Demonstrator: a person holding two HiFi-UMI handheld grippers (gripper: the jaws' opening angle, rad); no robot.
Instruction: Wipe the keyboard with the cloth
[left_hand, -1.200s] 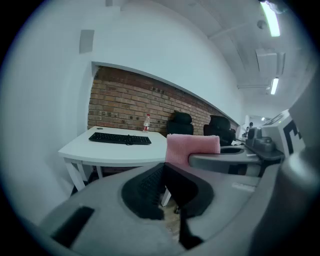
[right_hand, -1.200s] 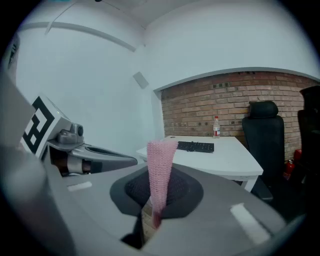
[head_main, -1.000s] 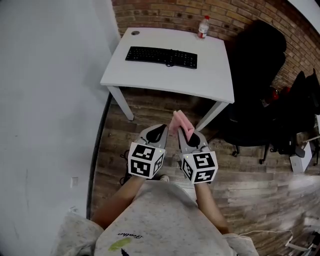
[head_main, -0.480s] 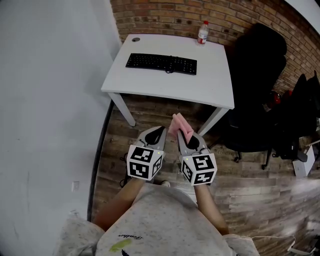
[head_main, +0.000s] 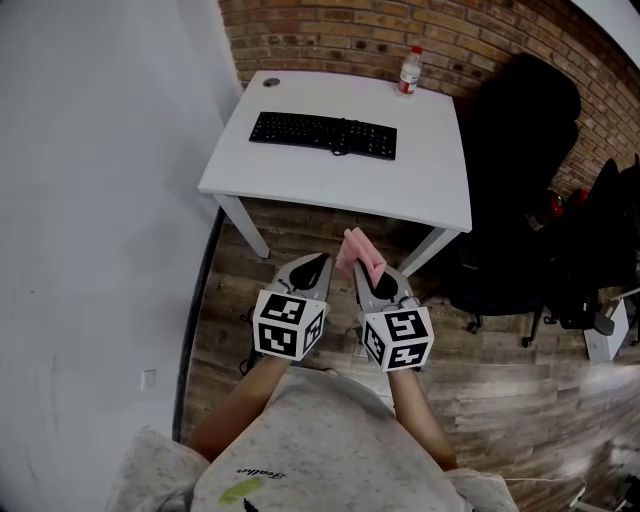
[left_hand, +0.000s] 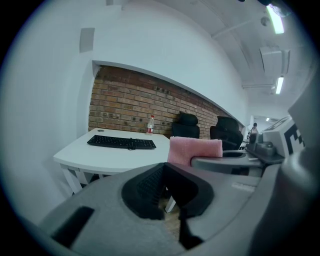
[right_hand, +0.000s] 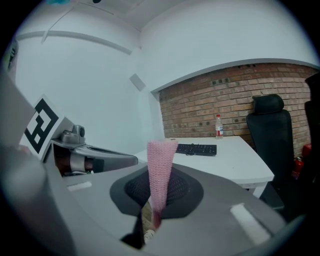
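Note:
A black keyboard (head_main: 323, 134) lies on the white table (head_main: 400, 185) ahead of me; it also shows far off in the left gripper view (left_hand: 121, 142) and the right gripper view (right_hand: 196, 149). My right gripper (head_main: 372, 274) is shut on a folded pink cloth (head_main: 361, 252), which stands up between its jaws (right_hand: 160, 175) and shows at the side in the left gripper view (left_hand: 195, 150). My left gripper (head_main: 309, 269) is shut with nothing in it. Both are held close to my body, well short of the table.
A plastic bottle (head_main: 407, 71) stands at the table's far edge by the brick wall. A small round object (head_main: 270, 84) sits at the far left corner. Black office chairs (head_main: 520, 170) stand to the right. A white wall (head_main: 90, 200) runs along the left. The floor is wood plank.
The view has shifted slightly, and the table sits a little lower in the frame. Both grippers keep the same pose, with the cloth still held.

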